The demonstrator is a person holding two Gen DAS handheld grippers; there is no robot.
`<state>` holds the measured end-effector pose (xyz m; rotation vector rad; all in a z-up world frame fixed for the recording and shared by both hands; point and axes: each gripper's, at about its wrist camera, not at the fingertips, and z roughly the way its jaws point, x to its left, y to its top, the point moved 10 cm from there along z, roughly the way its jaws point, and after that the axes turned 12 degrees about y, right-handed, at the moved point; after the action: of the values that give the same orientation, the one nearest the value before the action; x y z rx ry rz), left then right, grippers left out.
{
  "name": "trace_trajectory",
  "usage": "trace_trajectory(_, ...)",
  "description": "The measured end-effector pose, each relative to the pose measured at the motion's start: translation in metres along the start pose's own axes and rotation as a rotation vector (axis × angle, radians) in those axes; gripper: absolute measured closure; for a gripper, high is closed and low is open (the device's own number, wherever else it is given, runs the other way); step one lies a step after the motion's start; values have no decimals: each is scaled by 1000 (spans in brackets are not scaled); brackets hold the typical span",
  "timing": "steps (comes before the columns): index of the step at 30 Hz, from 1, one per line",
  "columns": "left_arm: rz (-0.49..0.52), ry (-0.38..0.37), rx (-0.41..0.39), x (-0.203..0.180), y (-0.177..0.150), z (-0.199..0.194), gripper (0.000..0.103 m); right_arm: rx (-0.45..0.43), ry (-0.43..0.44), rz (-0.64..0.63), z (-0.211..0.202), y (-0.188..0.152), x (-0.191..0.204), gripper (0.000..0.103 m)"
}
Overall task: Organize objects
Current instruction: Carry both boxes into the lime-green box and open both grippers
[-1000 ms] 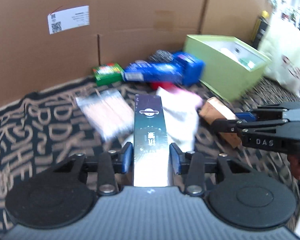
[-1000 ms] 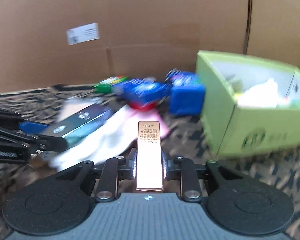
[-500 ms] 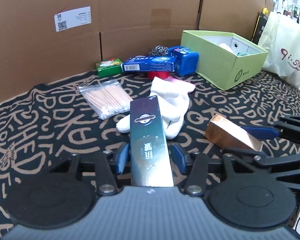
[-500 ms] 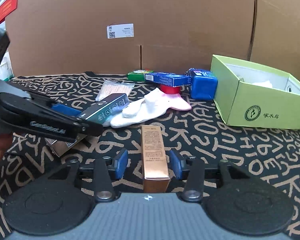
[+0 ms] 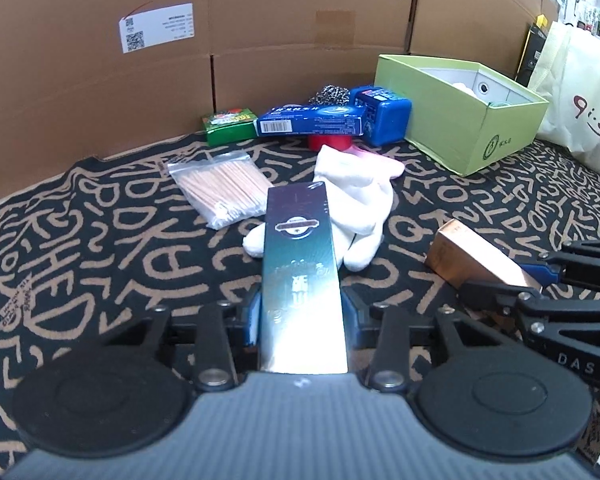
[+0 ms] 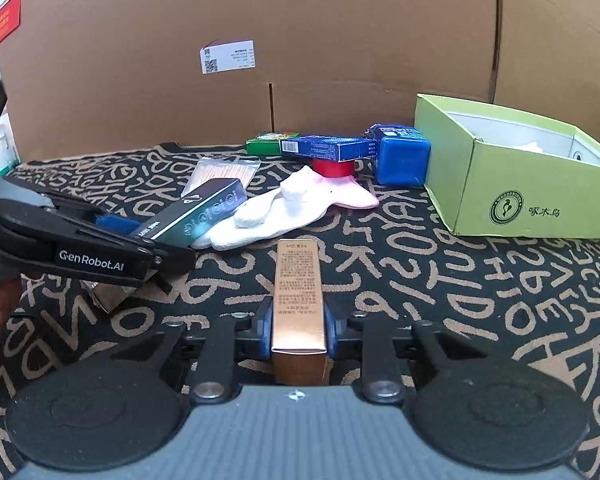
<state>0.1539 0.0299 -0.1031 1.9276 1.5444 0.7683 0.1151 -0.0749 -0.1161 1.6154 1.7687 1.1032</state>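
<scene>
Cardboard wall (image 5: 300,20) at the back, black letter-print cloth (image 5: 80,280) on the table. Left to right:

- Wall label (image 5: 156,32): QR code plus small print, too small to read. Red calendar (image 6: 0,0) far left in the right view.
- Left gripper (image 5: 302,316): jaws closing on a dark teal carton (image 5: 300,256), which lies lengthwise between them with the pads on its sides. Its side plate reads "GenRobot.AI" in the right view. Carton shows an oval badge and Chinese characters, not legible.
- Ahead-left of those jaws: bag of cotton swabs (image 5: 224,188). Just past the carton tip: white glove (image 5: 356,196) with pink cuff.
- Back row: green carton (image 5: 230,120), blue toothpaste box (image 5: 312,120) with barcode sitting on a red roll (image 5: 330,142), blue tub (image 5: 382,114).
- Right gripper (image 6: 298,328): jaws closing on a copper-gold carton (image 6: 298,288), clamped the same way. Printed text block on top, unreadable. "DAS" shows on its arm in the left view.
- Ahead-right of both jaws: open lime shoebox (image 6: 500,184) with a round bird logo and "啄木鸟", already part-filled.
- Far right: tote bag (image 5: 576,108), script reading roughly "9i-Shn".

Step, my read: both cartons are picked and ready to go to the shoebox. Next, lift clear of the glove, swing ahead-right over the shoebox rim, one hand at a time so the arms don't cross, then drop into free space.
</scene>
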Motion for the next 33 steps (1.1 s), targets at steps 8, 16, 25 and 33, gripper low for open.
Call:
trace_trajectory(8, -18, -72, -65, -8, 17, -37, 65, -61, 53, 60, -21, 10, -3, 76)
trace_trajectory(16, 32, -192, -205, -52, 72, -74, 65, -168, -17, 34, -58, 43, -25, 76)
trace_trajectory(25, 126, -234, -297, -123, 147, -75, 65, -272, -166, 18, -91, 79, -80, 76)
trace_trajectory(33, 178, -198, -287, -189, 193, -25, 65, -279, -338, 53, -89, 103, -157, 76)
